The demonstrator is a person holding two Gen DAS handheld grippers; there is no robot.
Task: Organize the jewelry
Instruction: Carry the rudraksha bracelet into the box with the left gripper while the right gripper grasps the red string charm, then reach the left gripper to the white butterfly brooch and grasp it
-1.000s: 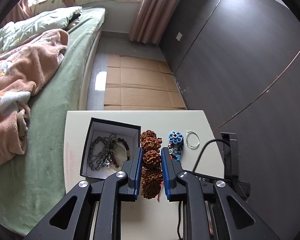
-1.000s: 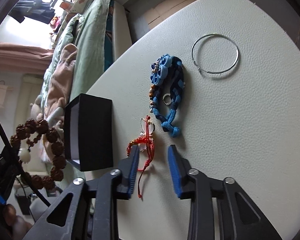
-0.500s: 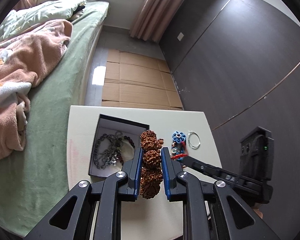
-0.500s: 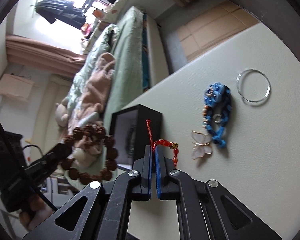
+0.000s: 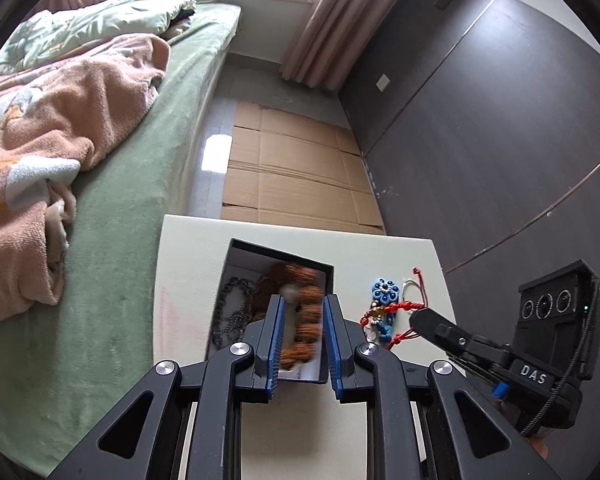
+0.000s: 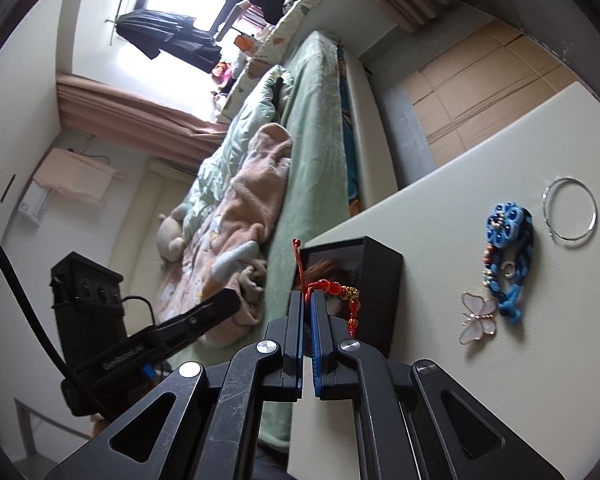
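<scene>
A black jewelry box (image 5: 276, 268) with a white lining stands open on the cream table (image 5: 188, 264); it also shows in the right wrist view (image 6: 380, 280). My left gripper (image 5: 302, 308) is open above the box. The brown seed-bead bracelet (image 5: 306, 320) appears blurred between its fingers, over the box, beside a dark bead necklace (image 5: 230, 312). My right gripper (image 6: 307, 304) is shut on a red beaded cord bracelet (image 6: 332, 290), held above the table right of the box; it also shows in the left wrist view (image 5: 392, 310).
On the table right of the box lie a blue woven bracelet (image 6: 508, 248), a butterfly charm (image 6: 478, 318) and a silver hoop (image 6: 570, 214). A green bed (image 5: 112, 240) with a pink blanket (image 5: 52, 120) borders the table's left. Cardboard (image 5: 296, 176) covers the floor beyond.
My left gripper has opened and the brown bracelet has dropped from its grip toward the box. My right gripper closed on the red bracelet and lifted it off the table.
</scene>
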